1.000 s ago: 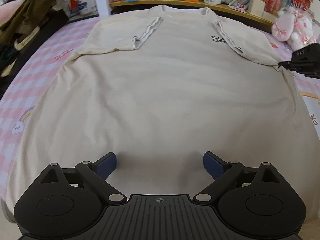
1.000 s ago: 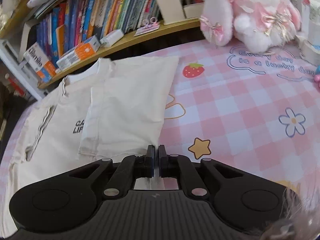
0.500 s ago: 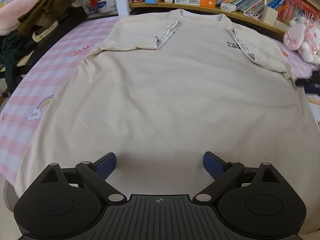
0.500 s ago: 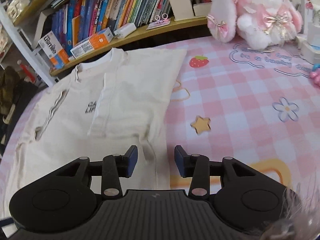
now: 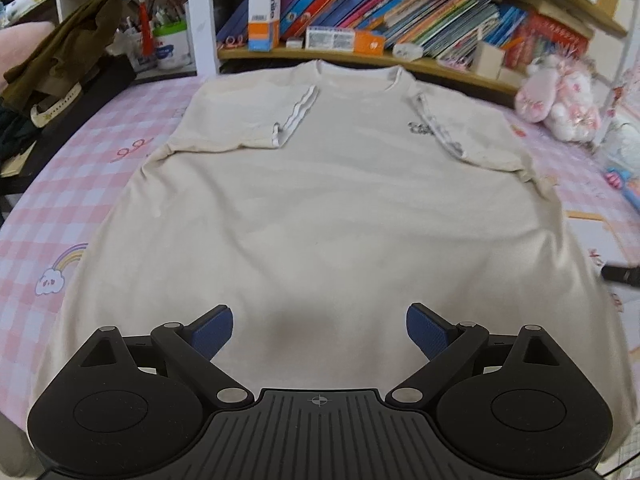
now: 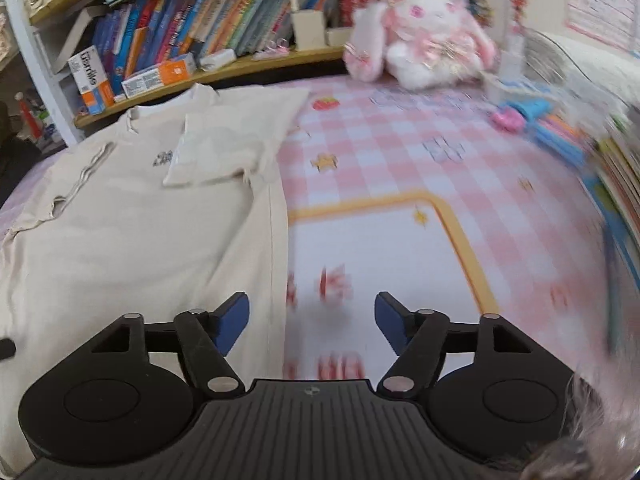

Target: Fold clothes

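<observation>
A cream T-shirt (image 5: 312, 208) lies flat on the pink checked cloth (image 5: 60, 200), collar toward the bookshelf, both sleeves folded inward over the chest. My left gripper (image 5: 319, 330) is open and empty, hovering over the shirt's lower middle near the hem. My right gripper (image 6: 312, 320) is open and empty, beside the shirt's right side edge (image 6: 276, 240), over the pink cloth (image 6: 400, 152). The right gripper's tip (image 5: 622, 274) shows at the right edge of the left wrist view. The shirt also shows in the right wrist view (image 6: 132, 232).
A bookshelf (image 5: 360, 28) with books and boxes runs behind the collar. A pink plush rabbit (image 6: 424, 28) sits at the back right. Dark clothes (image 5: 60, 64) are piled at the far left. Small toys and books (image 6: 560, 136) lie along the right side.
My right gripper let go of the folded right sleeve, opened wide and pulled back toward the hem along the shirt's right edge. My left gripper stayed open and drew back.
</observation>
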Available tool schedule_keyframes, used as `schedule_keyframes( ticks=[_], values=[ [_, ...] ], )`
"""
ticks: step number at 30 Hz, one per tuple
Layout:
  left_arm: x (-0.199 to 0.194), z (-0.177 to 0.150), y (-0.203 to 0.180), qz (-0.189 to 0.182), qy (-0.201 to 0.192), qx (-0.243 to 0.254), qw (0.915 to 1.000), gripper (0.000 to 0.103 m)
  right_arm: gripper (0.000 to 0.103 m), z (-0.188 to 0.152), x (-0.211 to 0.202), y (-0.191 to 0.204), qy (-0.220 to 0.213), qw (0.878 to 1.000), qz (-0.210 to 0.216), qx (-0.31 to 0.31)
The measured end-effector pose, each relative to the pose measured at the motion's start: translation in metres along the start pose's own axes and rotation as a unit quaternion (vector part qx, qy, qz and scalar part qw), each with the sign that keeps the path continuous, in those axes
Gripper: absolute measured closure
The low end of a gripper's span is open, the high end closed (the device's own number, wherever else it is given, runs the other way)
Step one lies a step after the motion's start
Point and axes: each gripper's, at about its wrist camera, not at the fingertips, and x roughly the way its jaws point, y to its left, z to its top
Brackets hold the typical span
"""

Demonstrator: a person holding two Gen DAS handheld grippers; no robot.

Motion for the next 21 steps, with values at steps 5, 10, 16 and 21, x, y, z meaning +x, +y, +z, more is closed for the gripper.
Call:
schedule_keyframes(
  ticks=[5,10,16,21],
  values=[
    [-0.018,-0.022,0.02,-0.015,-0.009,0.018,0.9997,0.007,0.025,-0.026,-0.023,0.024,-0.005,1.0,-0.024,-0.005],
    [-0.043,-0.052,0.051,-0.018,-0.014,0.015,0.9996,0.007,0.022,-0.055,-0.05,0.05,-0.022,0.999,-0.038,0.005],
    [-0.072,-0.079,0.089,-0.014,-0.027,-0.01,0.9995,0.007,0.019,-0.102,-0.086,0.081,-0.045,0.998,-0.052,-0.004],
    [-0.084,-0.092,0.104,-0.019,-0.031,-0.016,0.9992,0.007,0.018,-0.132,-0.106,0.095,-0.044,0.997,-0.063,0.0]
  ],
)
